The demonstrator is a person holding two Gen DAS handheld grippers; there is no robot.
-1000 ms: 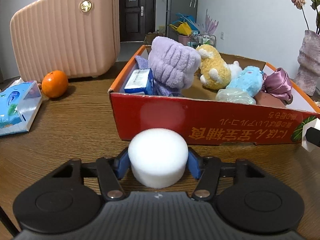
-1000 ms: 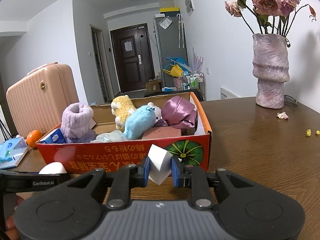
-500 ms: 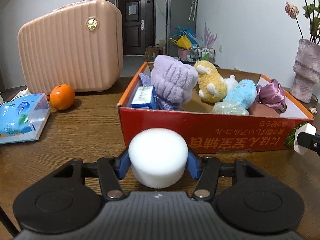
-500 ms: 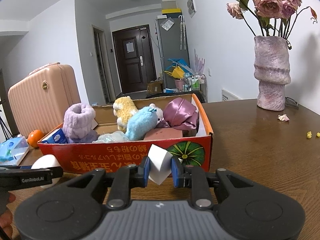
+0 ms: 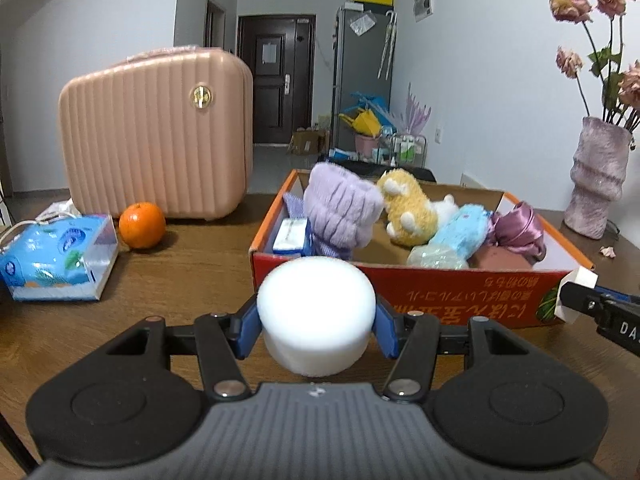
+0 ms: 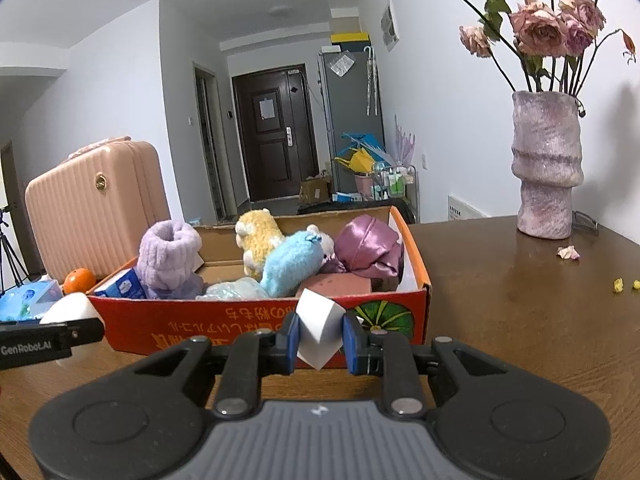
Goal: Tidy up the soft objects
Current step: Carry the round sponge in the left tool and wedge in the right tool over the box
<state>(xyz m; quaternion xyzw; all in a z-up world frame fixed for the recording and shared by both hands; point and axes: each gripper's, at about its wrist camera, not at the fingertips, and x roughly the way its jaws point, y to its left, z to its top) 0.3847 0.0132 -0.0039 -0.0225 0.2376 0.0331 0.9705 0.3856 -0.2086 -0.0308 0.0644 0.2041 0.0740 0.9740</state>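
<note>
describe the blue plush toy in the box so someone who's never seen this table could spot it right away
Start at the red cardboard box on the wooden table. Among the soft things inside, the blue plush toy lies tilted near the middle, between the yellow plush animal and the shiny purple satin bundle. It is the only sky-blue furry piece; the lavender fluffy band stands apart, at the other end.

The table is glossy brown wood. On it, the red box is printed cardboard holding fluffy plush and a shiny satin scrunchie. Left of the box, the pink suitcase is ribbed hard plastic. Both gripped sponges look matt white foam.
</note>
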